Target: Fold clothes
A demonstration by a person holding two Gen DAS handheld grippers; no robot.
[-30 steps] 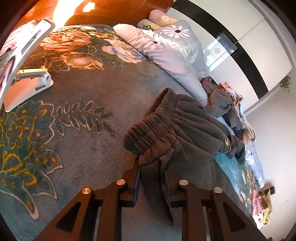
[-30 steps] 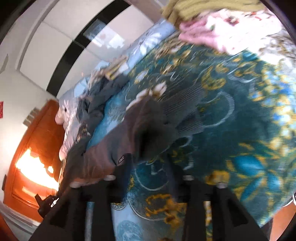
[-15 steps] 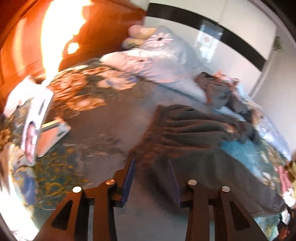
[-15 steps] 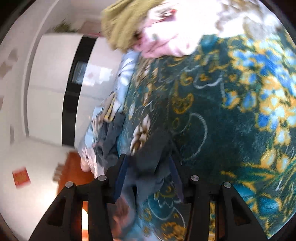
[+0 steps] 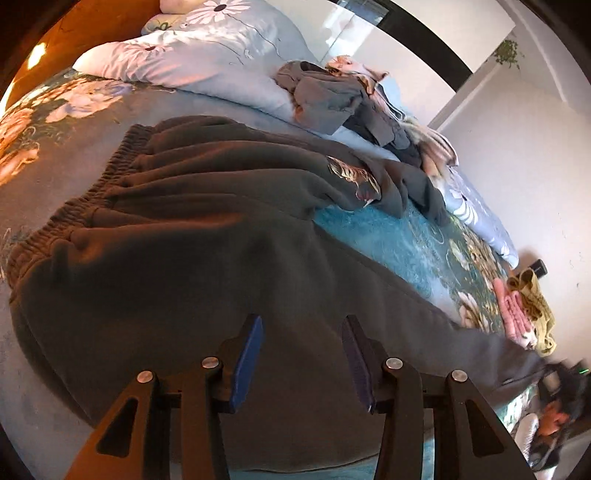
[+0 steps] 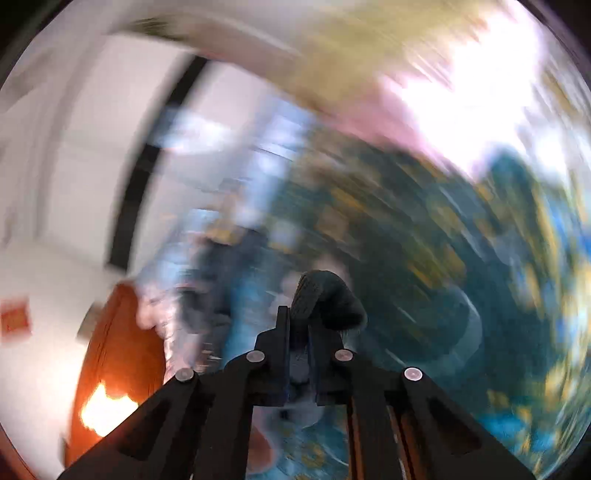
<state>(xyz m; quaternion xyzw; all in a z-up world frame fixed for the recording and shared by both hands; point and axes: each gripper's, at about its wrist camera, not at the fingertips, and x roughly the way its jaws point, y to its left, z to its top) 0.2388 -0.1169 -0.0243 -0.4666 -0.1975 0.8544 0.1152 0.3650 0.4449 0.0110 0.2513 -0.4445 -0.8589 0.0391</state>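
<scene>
Bed covered by teal floral-patterned blanket [image 5: 399, 243], filling most of left wrist view; same blanket a smeared teal and yellow blur in right wrist view [image 6: 461, 277].

Dark grey-brown fleece sweatpants with gathered elastic waistband [image 5: 192, 236] spread flat on blanket, waistband toward left of left wrist view, one leg running out to lower right, other leg bunched behind it with a printed patch showing.

Pale lilac daisy-print pillows [image 5: 192, 55] at far head of bed, against orange-lit wooden headboard [image 5: 92, 26].

Heap of unfolded grey and beige clothes [image 5: 343, 99] behind sweatpants, resting on pillows' edge.

Small stack of pink and olive-yellow folded items [image 5: 524, 314] near bed's far right edge, well apart from sweatpants' waistband.

Left black two-finger gripper with blue pads [image 5: 301, 354] low over sweatpants' seat area, jaws opening, pads apart and not pressing fabric; cloth beneath the gap, nothing pinched.

Right black two-finger gripper [image 6: 299, 332] clenched, fingers nearly together, pinching a fold of dark ribbed cuff fabric of the sweatpants [image 6: 325, 299] that bulges up past fingertips. Surroundings in right wrist view heavily motion-blurred; detail beyond gripper not readable.
</scene>
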